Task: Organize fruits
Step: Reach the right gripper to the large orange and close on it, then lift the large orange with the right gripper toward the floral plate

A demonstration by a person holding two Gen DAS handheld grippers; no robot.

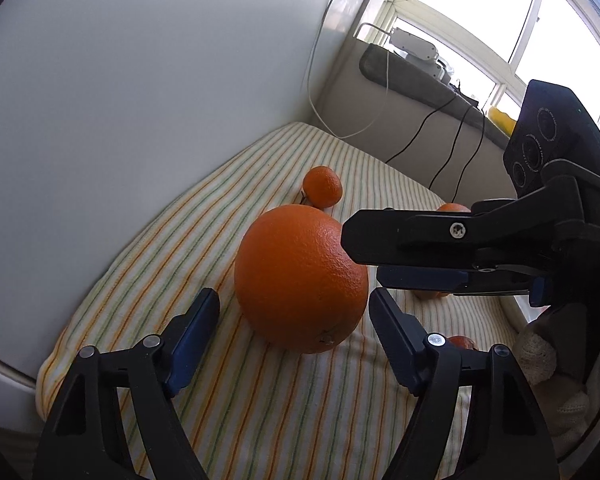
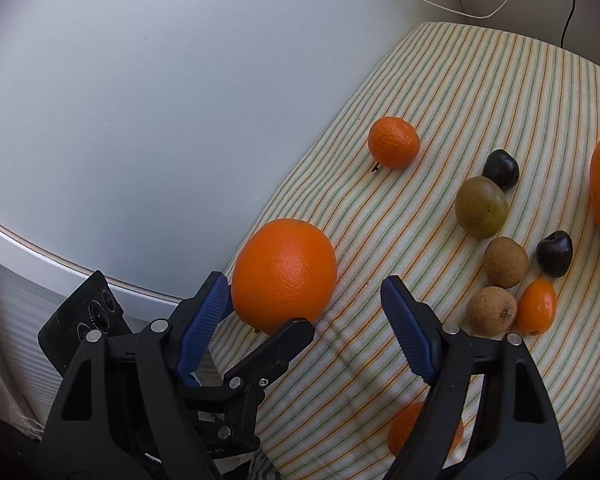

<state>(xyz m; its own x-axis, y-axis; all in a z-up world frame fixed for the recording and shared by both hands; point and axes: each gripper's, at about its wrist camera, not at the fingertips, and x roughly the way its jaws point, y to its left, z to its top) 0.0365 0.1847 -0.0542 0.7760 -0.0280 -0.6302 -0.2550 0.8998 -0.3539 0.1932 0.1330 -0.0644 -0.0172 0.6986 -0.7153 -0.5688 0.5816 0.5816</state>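
Flanking the large orange (image 1: 300,276) on the striped cloth (image 1: 260,400): both spread hand-held grippers, left (image 1: 294,312) and right (image 2: 306,304).

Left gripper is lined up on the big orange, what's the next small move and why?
Probably ease the left gripper a little further forward, then close. Its jaws are open with the big orange sitting between the tips on the striped cloth, but the pads reach only its near side. The right gripper hovers open close by the orange, so keep clear of it.

Open right claw (image 2: 306,308) beside large orange (image 2: 284,274) on striped cloth (image 2: 440,92).
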